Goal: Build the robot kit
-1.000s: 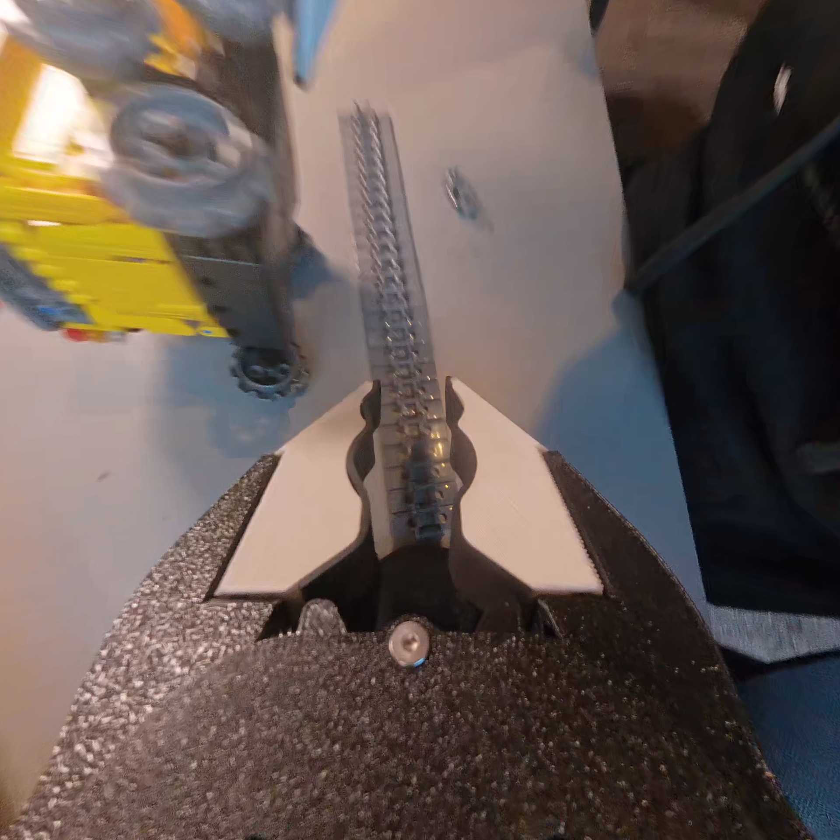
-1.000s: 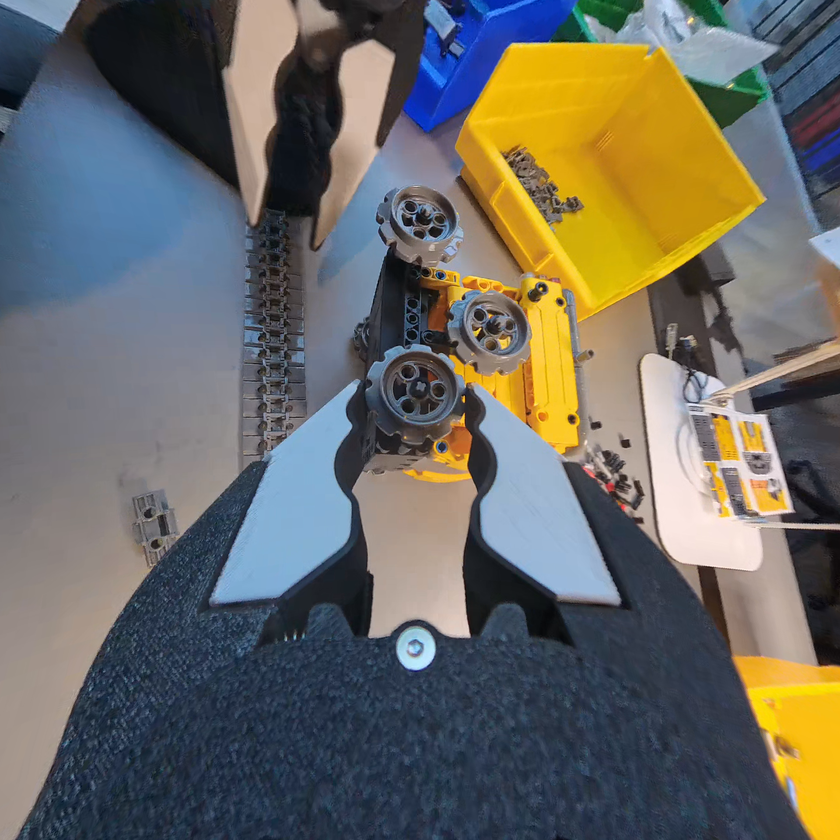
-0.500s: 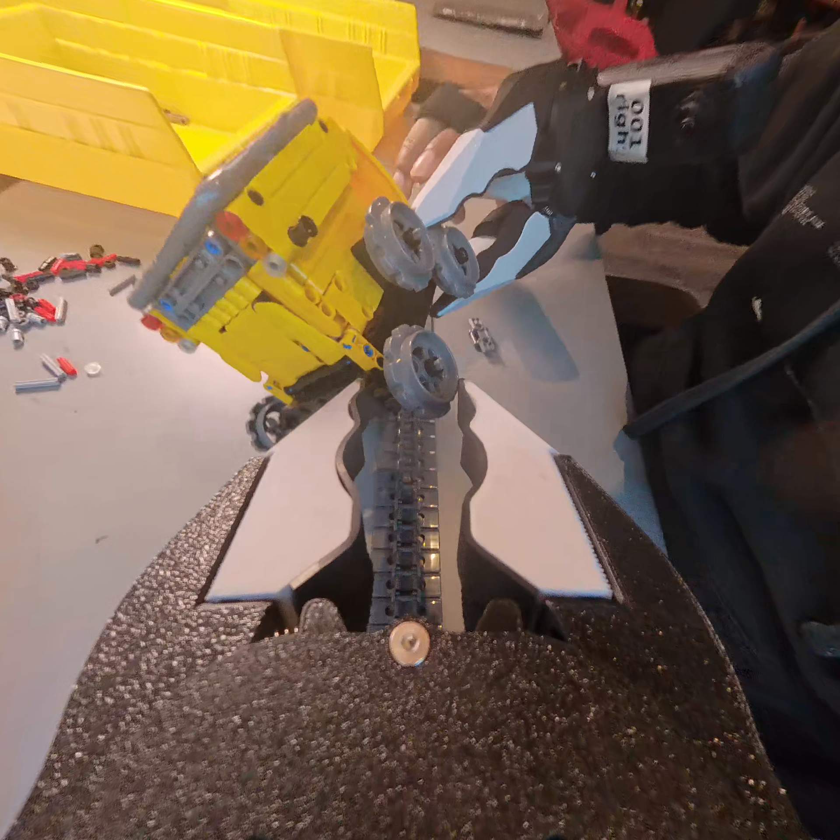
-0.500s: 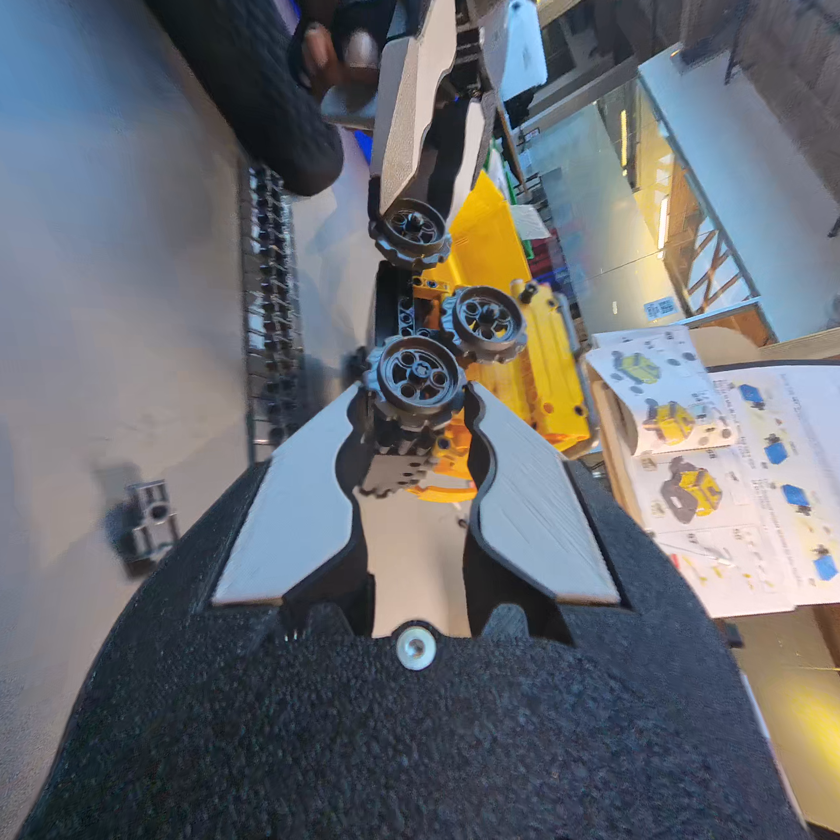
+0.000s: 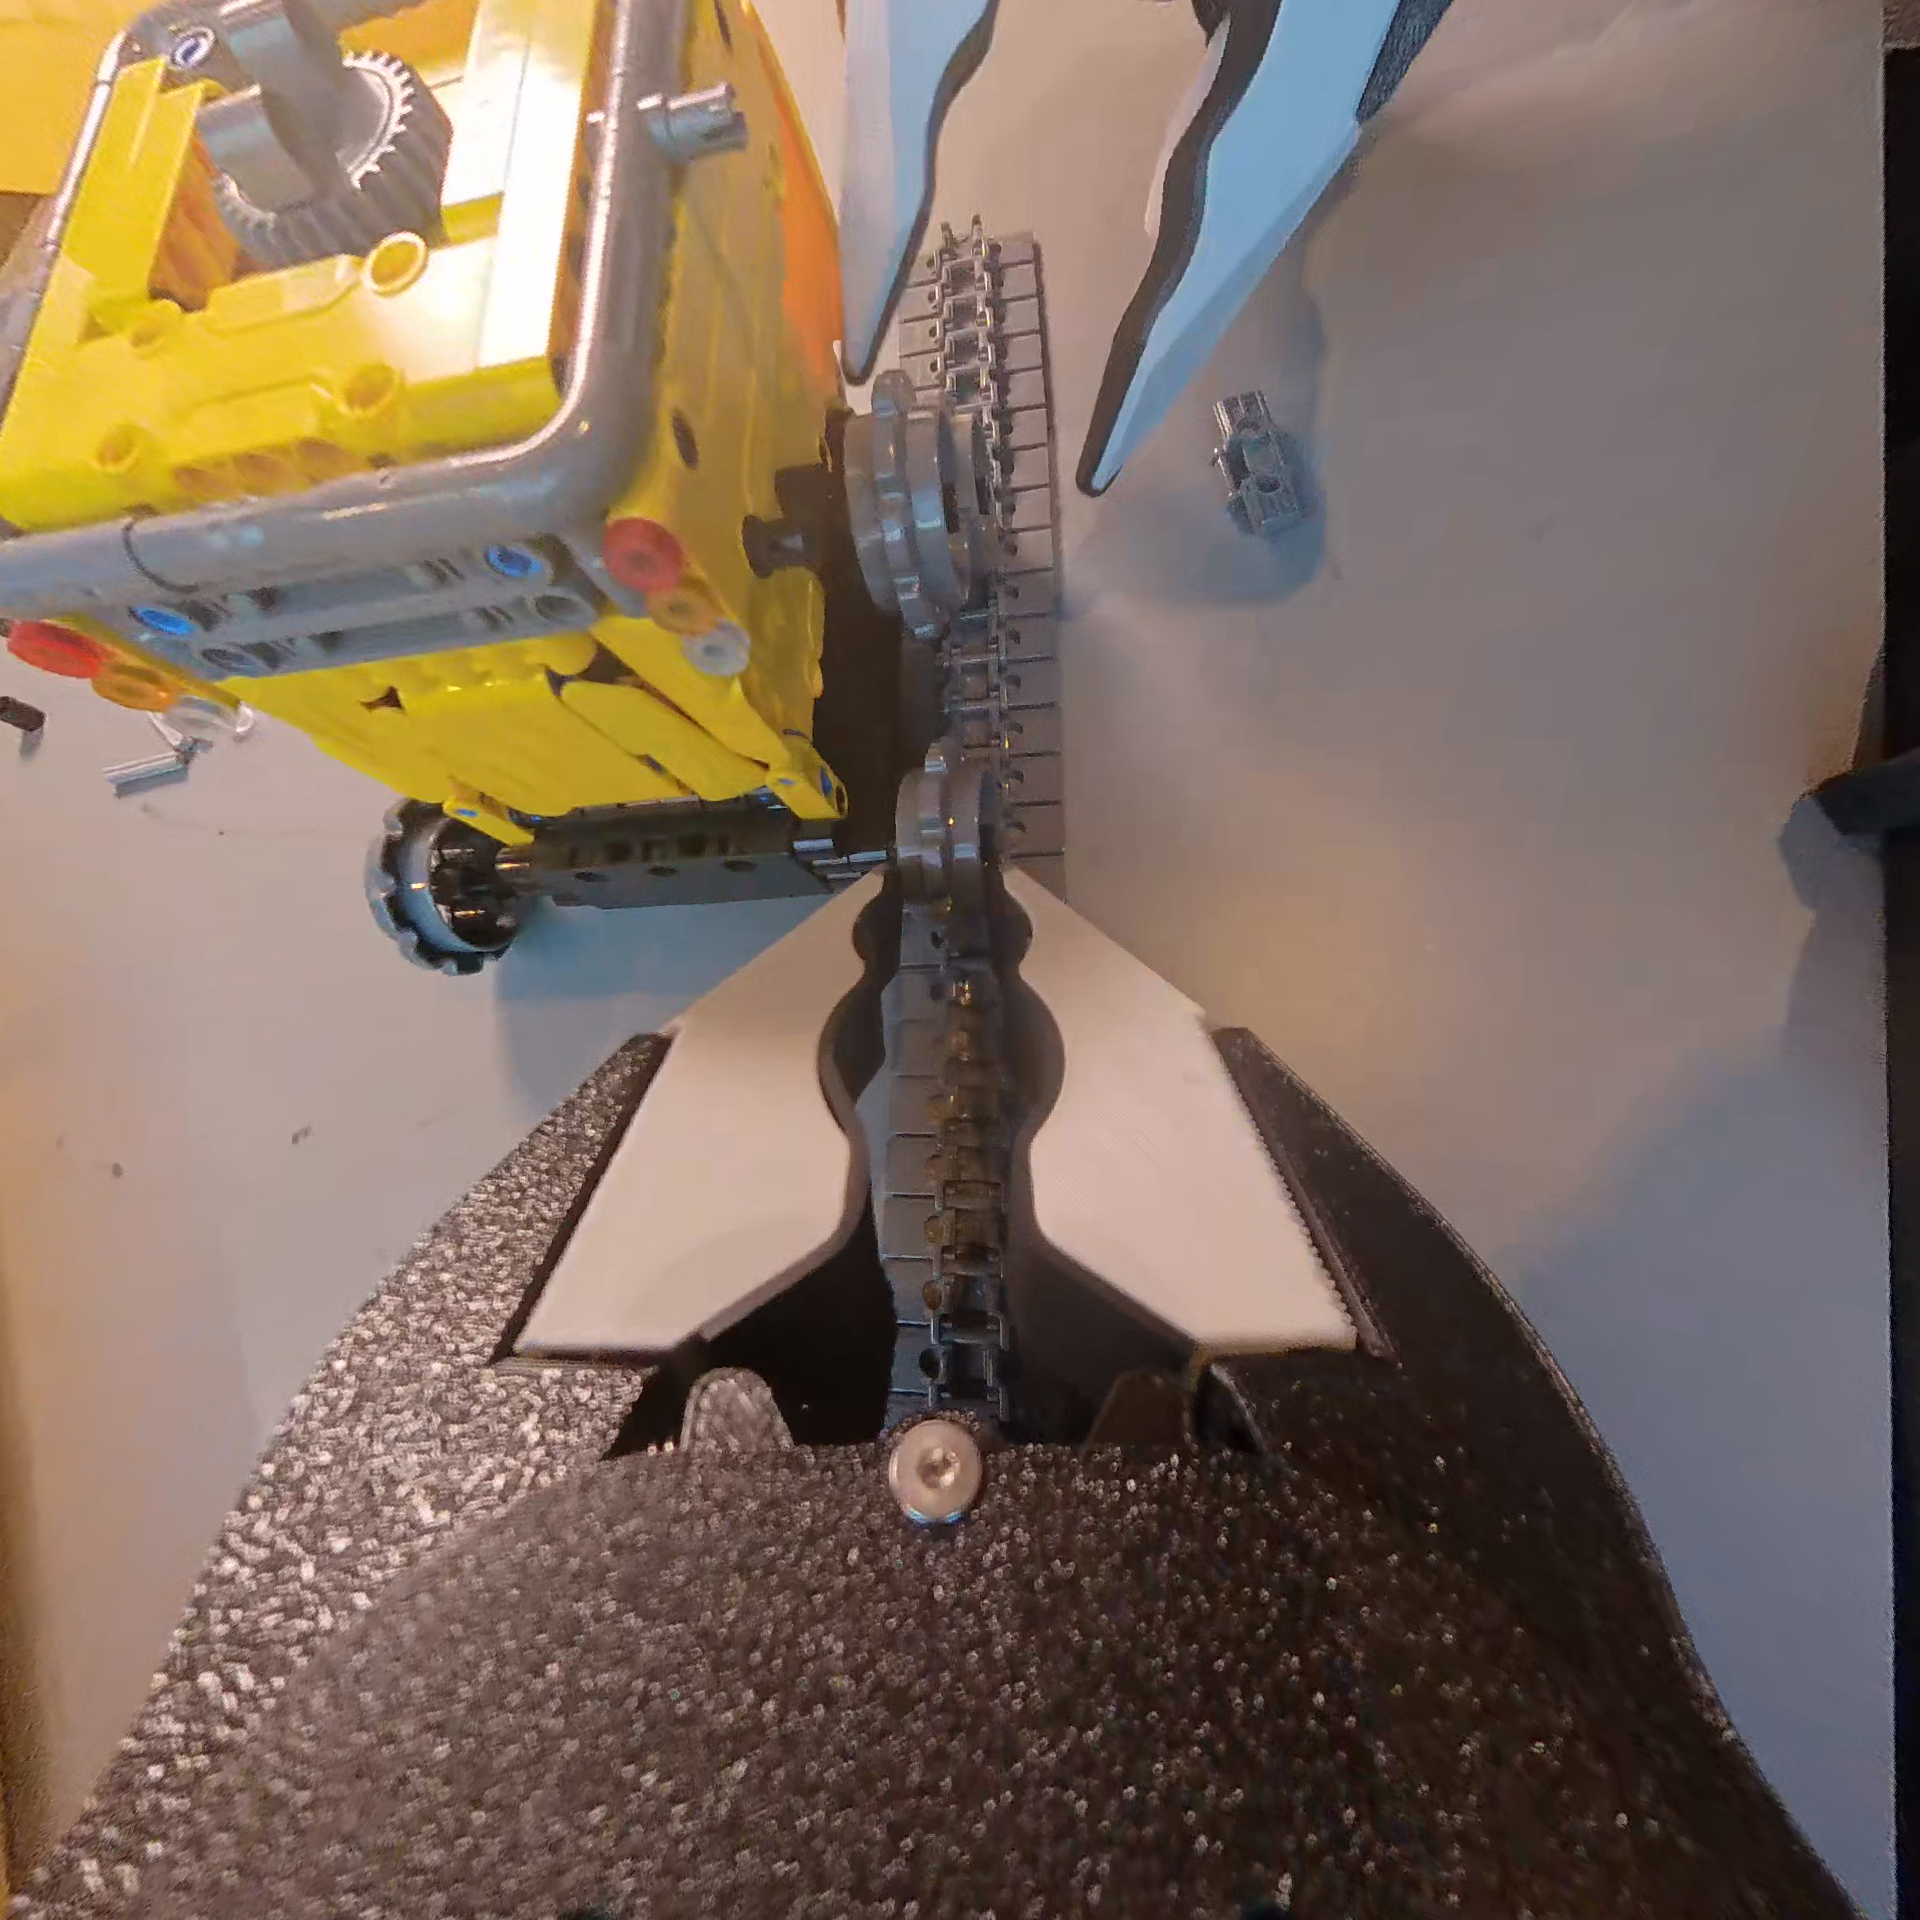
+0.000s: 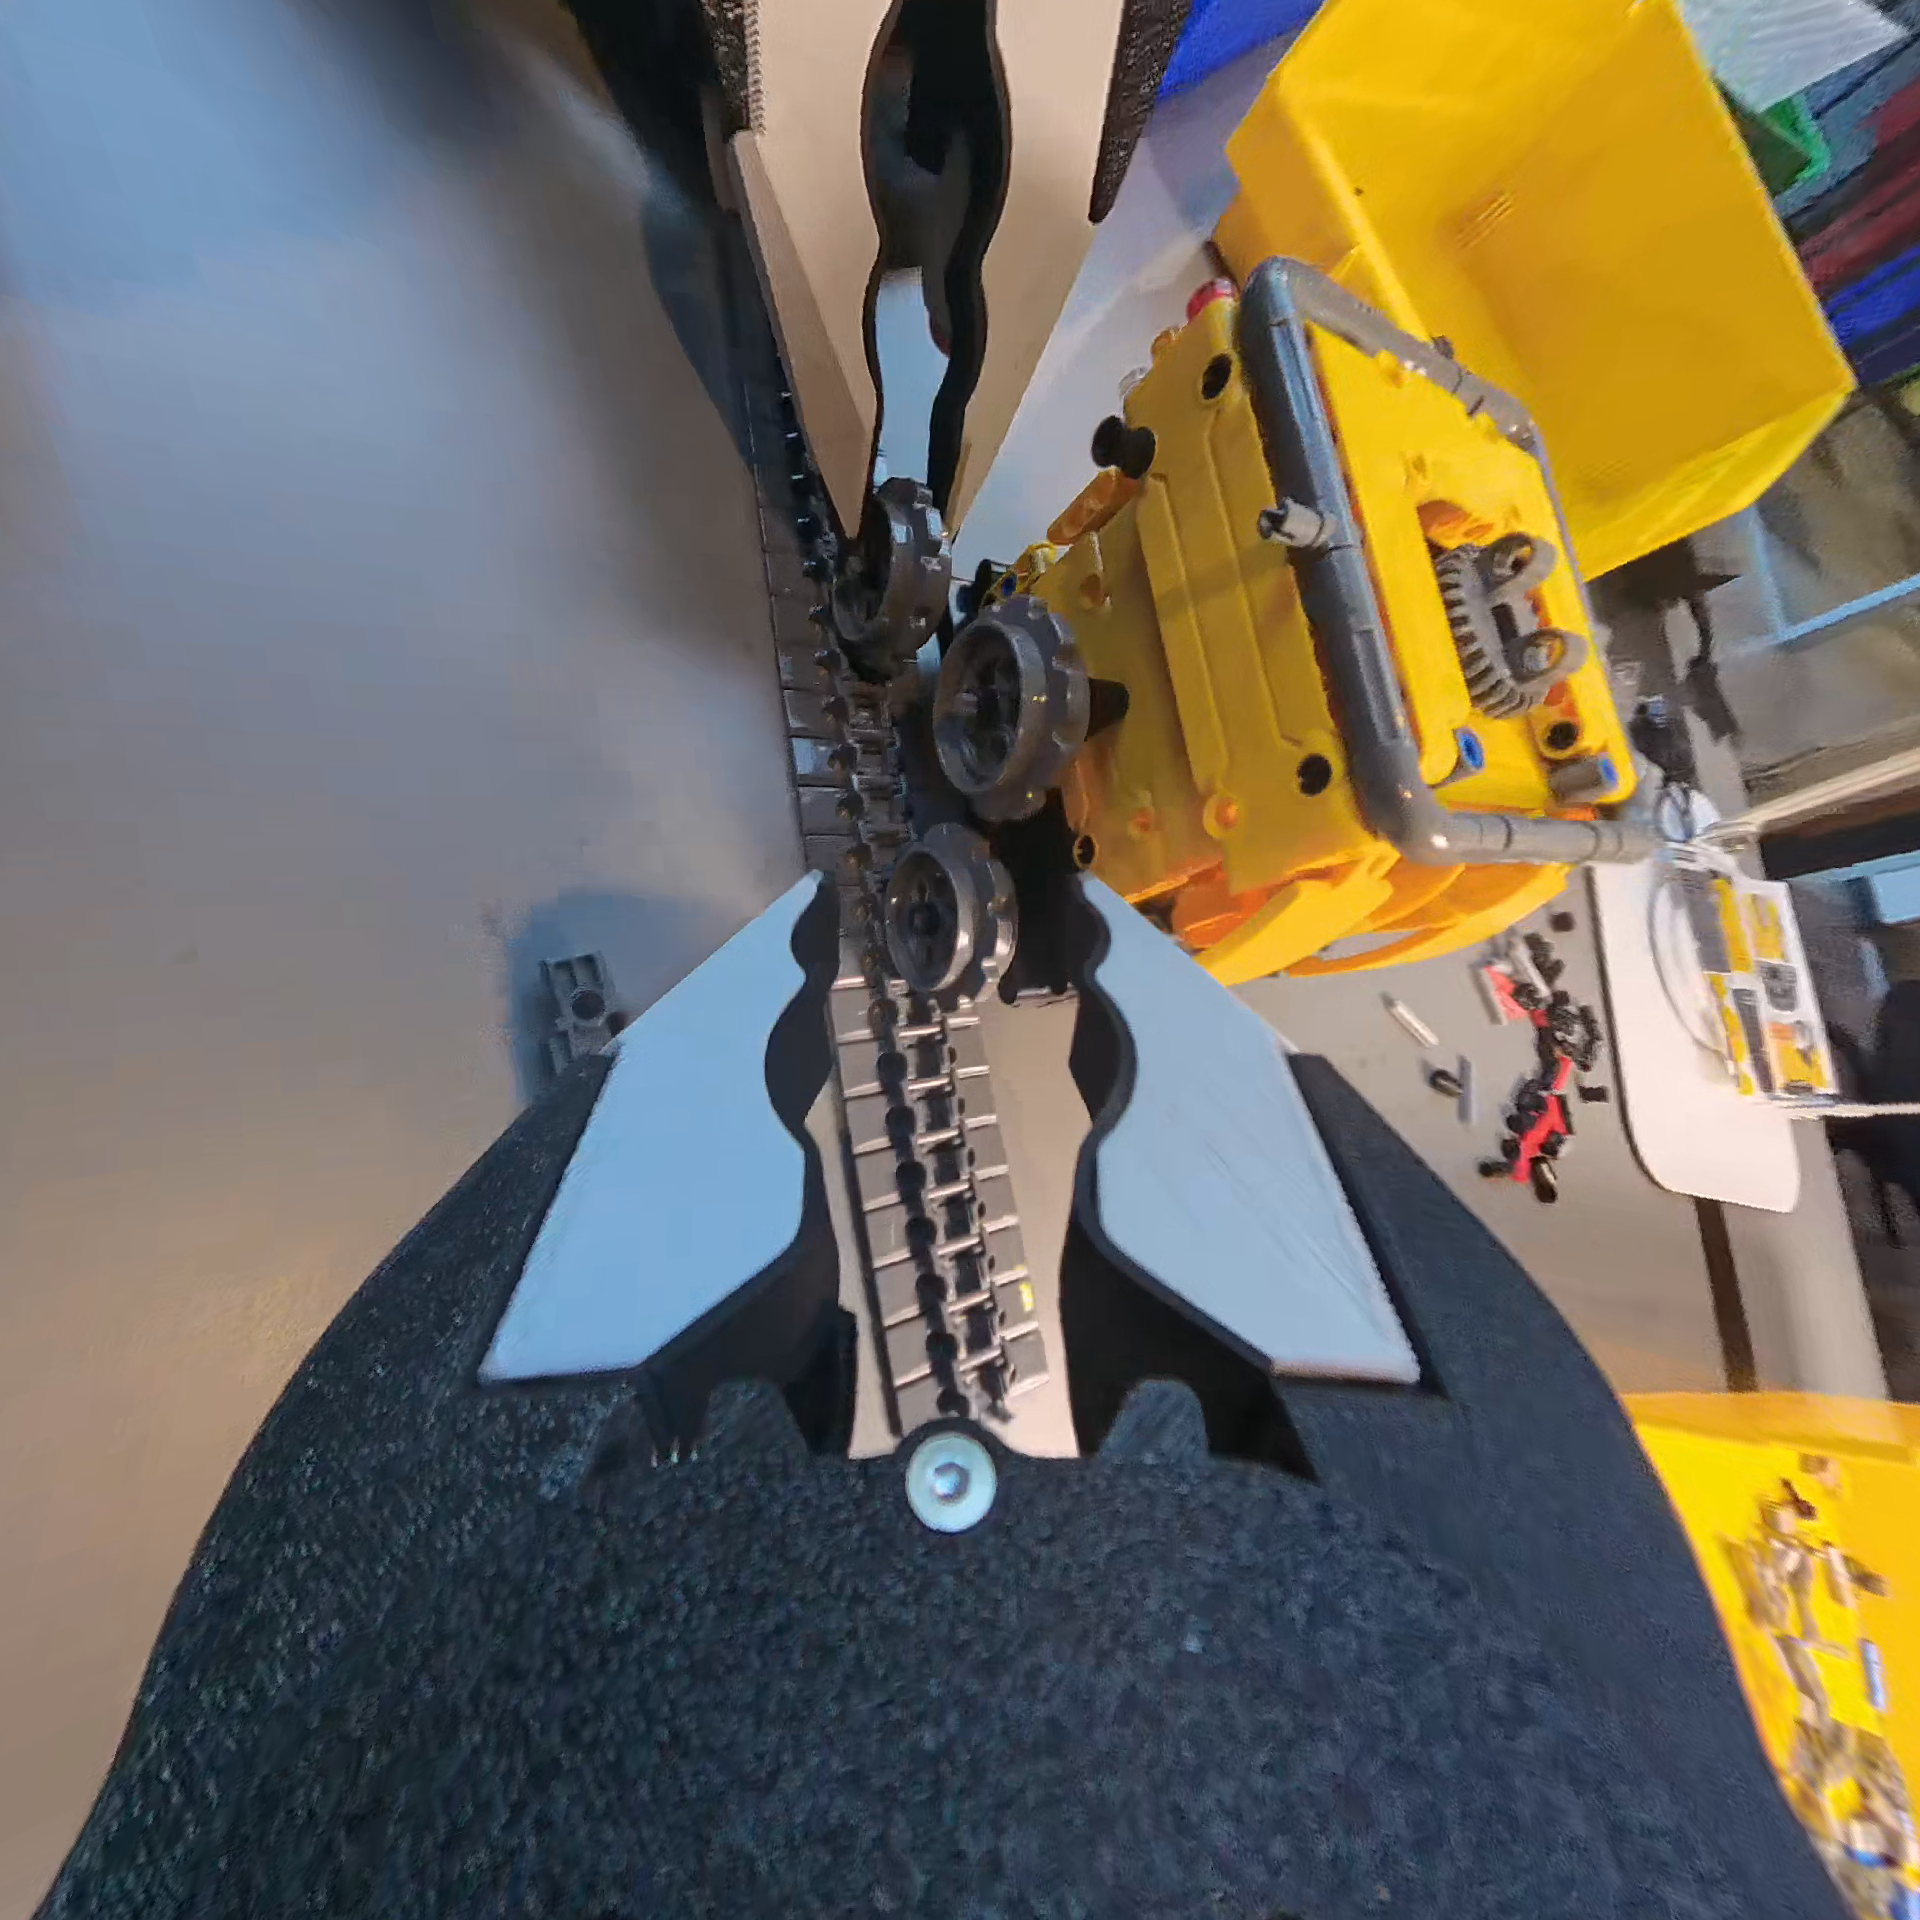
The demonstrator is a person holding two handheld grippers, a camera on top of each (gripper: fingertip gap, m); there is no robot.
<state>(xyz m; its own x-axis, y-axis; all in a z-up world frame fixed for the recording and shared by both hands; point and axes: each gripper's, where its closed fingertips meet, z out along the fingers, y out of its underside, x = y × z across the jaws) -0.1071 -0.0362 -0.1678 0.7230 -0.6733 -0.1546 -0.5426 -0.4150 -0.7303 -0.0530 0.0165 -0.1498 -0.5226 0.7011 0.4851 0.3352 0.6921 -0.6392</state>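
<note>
A yellow brick-built vehicle model (image 5: 312,416) stands on the table with its grey sprocket wheels on a flat grey track chain (image 5: 1023,665). My left gripper (image 5: 948,883) is over one end of the track, its jaws closed narrowly on the model's end sprocket (image 5: 940,831). My right gripper (image 6: 951,888) faces it from the other end. Its jaws are set wider, across the sprocket (image 6: 945,914) and black frame there, above the track (image 6: 935,1174). The model also shows in the right wrist view (image 6: 1226,675). Each gripper shows in the other's view (image 5: 971,426) (image 6: 909,514).
A loose grey track link (image 5: 1262,468) lies beside the track. A yellow bin (image 6: 1507,208) stands behind the model, and a second one (image 6: 1818,1610) is at the near right. Small red and black pieces (image 6: 1538,1049) lie by a white board (image 6: 1704,1143). The table edge (image 5: 1881,520) runs along one side. One gripper's finger ends stand about 9 centimeters off the other's.
The model went from lying on its side to standing upright with its sprockets on the track. My left gripper released the track end, came up to the model and closed narrower at its sprocket.
</note>
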